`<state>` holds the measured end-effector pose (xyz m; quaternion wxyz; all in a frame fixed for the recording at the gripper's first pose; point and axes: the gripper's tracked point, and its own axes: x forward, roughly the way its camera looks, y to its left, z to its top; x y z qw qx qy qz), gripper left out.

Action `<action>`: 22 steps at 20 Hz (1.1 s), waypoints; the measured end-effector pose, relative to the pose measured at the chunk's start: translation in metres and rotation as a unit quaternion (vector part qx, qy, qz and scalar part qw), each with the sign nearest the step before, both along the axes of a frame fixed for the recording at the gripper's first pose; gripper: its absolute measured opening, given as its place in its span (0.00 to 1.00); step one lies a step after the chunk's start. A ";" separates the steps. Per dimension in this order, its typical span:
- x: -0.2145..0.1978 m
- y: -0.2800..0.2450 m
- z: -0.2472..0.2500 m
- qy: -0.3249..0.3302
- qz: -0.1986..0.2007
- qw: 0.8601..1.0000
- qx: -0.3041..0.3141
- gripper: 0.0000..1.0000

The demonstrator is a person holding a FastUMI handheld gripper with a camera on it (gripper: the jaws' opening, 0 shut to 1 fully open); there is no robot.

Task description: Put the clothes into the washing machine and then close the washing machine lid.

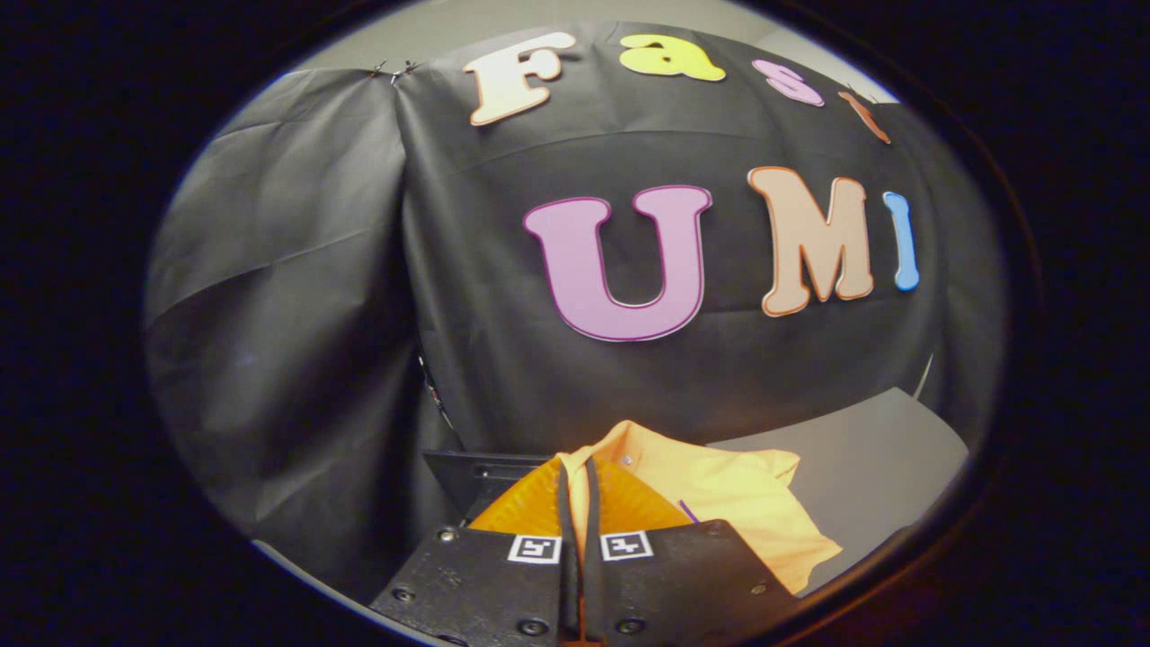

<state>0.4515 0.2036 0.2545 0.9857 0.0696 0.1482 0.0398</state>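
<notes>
Shirt (719,503), orange with a buttoned collar, lies on a grey table (862,449) just ahead of the fingers and spreads off to their right, one corner reaching toward the table's near edge. The black cloth wall (359,314) stands behind everything, hanging in folds and pinned with small clips at its top; a strip of pale wall shows above it. A dark flat panel (467,481) with small screws sits left of the shirt, close behind the fingers; what it belongs to is hard to make out. The gripper (579,503) points at the shirt's collar with its two orange fingers (526,503) drawn together, only a thin slit between their black edges. A sliver of orange shows in that slit, but whether cloth is pinched there I cannot tell. The fingers hide the shirt's left part.
</notes>
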 end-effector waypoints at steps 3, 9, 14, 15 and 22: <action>0.013 0.028 -0.009 0.006 0.013 1.000 0.019 0.02; 0.041 0.042 -0.047 0.012 0.011 0.999 0.032 0.02; 0.056 0.047 -0.079 0.018 0.006 0.999 0.040 0.03; 0.057 0.049 -0.089 0.027 0.006 0.999 0.040 0.05; 0.065 0.053 -0.116 0.011 0.005 1.000 0.007 0.12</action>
